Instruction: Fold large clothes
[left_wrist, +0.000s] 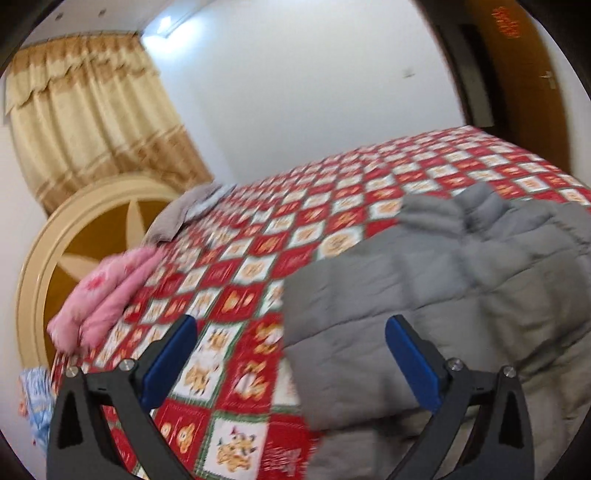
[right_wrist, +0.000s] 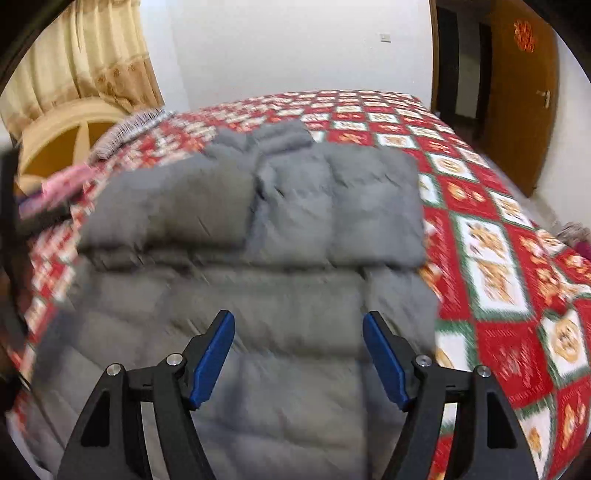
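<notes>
Right wrist view: grey padded jacket on red checked bedspread, both tools wide open, empty.

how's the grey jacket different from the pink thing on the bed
The grey jacket is large and lies spread over the middle of the bed, sleeves folded in. The pink garment is much smaller and sits bunched at the bed's edge near the headboard. The jacket is plain grey; the pink one carries a darker pink print. Both look puffy and quilted.
</notes>
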